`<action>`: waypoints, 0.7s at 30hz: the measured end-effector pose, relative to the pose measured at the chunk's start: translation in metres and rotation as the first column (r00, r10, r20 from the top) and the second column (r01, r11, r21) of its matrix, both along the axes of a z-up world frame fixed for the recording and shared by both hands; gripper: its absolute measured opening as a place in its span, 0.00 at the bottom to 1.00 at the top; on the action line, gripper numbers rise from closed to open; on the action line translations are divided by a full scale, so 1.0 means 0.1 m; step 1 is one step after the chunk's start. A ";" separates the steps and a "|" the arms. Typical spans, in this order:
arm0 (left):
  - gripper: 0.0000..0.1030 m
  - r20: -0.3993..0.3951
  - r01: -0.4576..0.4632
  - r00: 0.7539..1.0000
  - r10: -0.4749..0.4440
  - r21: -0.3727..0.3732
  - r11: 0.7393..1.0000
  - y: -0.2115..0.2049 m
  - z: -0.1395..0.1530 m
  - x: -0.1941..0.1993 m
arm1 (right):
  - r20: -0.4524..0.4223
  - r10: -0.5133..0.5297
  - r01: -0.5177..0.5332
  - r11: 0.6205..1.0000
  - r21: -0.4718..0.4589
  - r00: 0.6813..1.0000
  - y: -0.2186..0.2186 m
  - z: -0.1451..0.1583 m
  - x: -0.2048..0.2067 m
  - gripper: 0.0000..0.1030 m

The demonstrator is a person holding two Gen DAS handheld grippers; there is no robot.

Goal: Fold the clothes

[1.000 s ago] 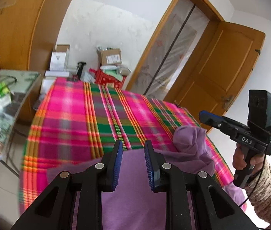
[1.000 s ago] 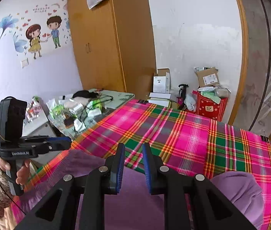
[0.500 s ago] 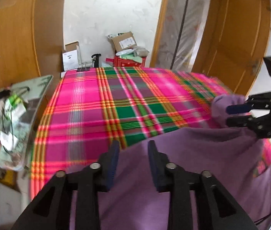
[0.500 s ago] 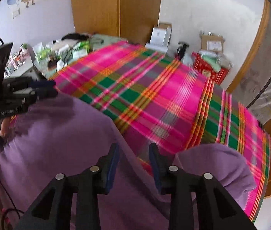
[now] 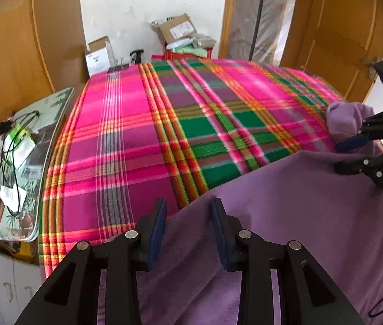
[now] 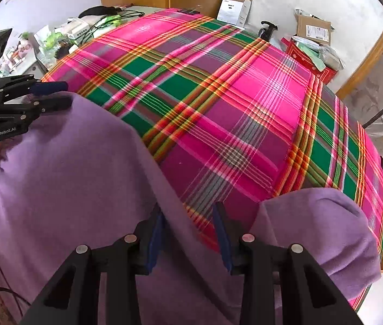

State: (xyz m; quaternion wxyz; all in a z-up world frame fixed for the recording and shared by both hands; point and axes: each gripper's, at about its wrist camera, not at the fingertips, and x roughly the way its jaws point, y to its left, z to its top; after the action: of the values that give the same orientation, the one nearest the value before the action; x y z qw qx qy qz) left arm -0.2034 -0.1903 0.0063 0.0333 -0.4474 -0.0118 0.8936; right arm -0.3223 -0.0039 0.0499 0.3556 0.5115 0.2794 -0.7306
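A: Across the lower half of both frames, we are seeing the purple garment (image 5: 286, 230) lying on the plaid bedcover (image 5: 142, 140), its top edge running diagonally up toward the right in the left wrist view.

B: We are holding the left gripper (image 5: 187, 226) at the bottom centre there, jaws spread, with the garment's edge sitting in the gap between them. We cannot tell whether the pads are touching the cloth.

A: In the right wrist view we are keeping the right gripper (image 6: 188, 233) at the bottom centre, jaws spread as well, straddling the garment's edge where it is meeting the bedcover.

B: A bunched purple part (image 6: 318, 230) is sitting at the lower right there, and a cluttered side table (image 5: 15, 162) is showing at the left.
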 end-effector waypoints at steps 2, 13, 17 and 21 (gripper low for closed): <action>0.34 0.006 0.008 1.000 -0.008 -0.013 1.000 0.02 -0.01 0.00 | 0.008 -0.004 0.004 1.000 0.006 1.000 0.00 -0.02 -0.01 0.35; 0.34 0.015 0.034 0.999 -0.034 -0.031 0.999 0.05 -0.01 0.01 | -0.084 -0.010 0.006 0.999 -0.052 0.996 -0.06 0.13 -0.04 0.03; 0.04 0.015 0.035 0.999 -0.035 -0.011 0.999 0.03 -0.01 0.00 | -0.110 -0.017 0.007 0.995 -0.099 0.994 -0.14 0.20 -0.07 0.03; 0.02 -0.005 0.014 1.000 -0.015 -0.076 0.997 0.06 0.03 0.05 | -0.147 -0.027 0.006 0.990 -0.139 0.989 -0.23 0.26 -0.11 0.03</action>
State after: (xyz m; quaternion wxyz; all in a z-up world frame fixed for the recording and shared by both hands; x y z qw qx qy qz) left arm -0.1988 -0.1846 0.0095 0.0228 -0.4457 0.0256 0.8945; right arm -0.3329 -0.0266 0.0762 0.3623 0.4321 0.2495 -0.7872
